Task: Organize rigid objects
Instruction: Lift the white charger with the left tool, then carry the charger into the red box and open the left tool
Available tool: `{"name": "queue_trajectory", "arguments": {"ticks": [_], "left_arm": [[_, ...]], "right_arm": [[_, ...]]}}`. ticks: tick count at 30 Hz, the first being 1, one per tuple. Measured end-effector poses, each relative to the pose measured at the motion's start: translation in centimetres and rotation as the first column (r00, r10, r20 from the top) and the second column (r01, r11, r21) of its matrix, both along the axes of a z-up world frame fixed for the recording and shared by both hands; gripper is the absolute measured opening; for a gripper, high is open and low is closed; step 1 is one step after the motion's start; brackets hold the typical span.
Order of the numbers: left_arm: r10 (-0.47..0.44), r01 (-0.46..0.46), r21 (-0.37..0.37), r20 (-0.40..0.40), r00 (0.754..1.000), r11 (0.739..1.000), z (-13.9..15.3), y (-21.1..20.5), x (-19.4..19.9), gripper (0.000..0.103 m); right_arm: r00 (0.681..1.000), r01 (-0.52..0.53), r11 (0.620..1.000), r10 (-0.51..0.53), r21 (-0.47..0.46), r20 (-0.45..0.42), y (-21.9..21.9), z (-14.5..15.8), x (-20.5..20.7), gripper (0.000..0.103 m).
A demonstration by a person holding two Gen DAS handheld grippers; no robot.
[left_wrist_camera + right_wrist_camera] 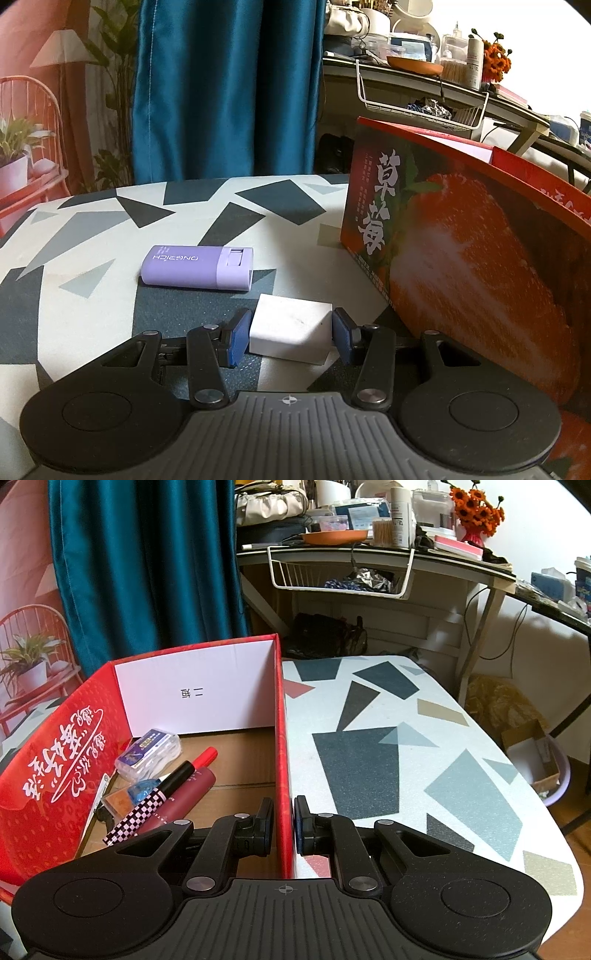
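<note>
Both views are daylit and moderately bright, the strongest light coming from about two o'clock, where the white wall (pixel 546 535) blows out to pure glare in the right wrist view and the upper corner washes out in the left. The curtain (pixel 225 85) shows soft sheen on its folds. Shadows are soft: the white block (pixel 291 332) is dim on its near face, with a lit patch at its lower right. Fisheye bending is heavy at the rims, curving the shelf (pixel 369 554) and table (pixel 424 738) edges, with dark vignette corners. Centre detail is sharp; far clutter is slightly soft and grainy.
</note>
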State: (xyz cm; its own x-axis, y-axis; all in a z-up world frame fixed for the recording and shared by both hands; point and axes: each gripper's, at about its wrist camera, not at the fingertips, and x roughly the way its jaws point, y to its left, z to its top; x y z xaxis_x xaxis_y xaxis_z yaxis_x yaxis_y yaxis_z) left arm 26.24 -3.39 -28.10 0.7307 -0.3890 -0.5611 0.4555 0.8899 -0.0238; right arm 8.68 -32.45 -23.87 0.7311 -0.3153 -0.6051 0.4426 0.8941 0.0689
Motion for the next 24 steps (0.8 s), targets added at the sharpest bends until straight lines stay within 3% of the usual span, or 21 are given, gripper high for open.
{"name": "queue_trajectory", "arguments": {"ticks": [5, 10, 14, 20, 24], "left_arm": [[-0.001, 0.001, 0.007, 0.006, 1.0, 1.0, 0.1, 0.0, -0.2, 0.05], [0.005, -0.004, -0.034, 0.005, 1.0, 0.999, 0.8, 0.5, -0.2, 0.05], [0.0, 0.001, -0.056, 0.026, 1.0, 0.998, 2.6, 0.6, 0.3, 0.05], [-0.094, 0.109, -0.09, 0.157, 0.983, 0.99, 8.5, -0.7, 0.5, 0.05], [-0.226, 0.239, -0.037, 0.211, 0.951, 0.97, 10.8, -3.4, -0.1, 0.05]], "right_arm": [[1.0, 0.0, 1.0, 0.0, -0.001, 0.0, 0.0, 0.0, -0.1, 0.011], [1.0, -0.003, 1.0, 0.003, -0.003, -0.002, -0.1, 0.0, -0.2, 0.011], [1.0, -0.001, 1.0, 0.001, -0.002, -0.001, -0.1, 0.0, -0.2, 0.011], [1.0, -0.001, 1.0, 0.001, -0.001, 0.0, -0.1, 0.0, -0.2, 0.011], [1.0, -0.001, 1.0, 0.001, 0.0, 0.0, -0.1, 0.0, -0.2, 0.011]]}}
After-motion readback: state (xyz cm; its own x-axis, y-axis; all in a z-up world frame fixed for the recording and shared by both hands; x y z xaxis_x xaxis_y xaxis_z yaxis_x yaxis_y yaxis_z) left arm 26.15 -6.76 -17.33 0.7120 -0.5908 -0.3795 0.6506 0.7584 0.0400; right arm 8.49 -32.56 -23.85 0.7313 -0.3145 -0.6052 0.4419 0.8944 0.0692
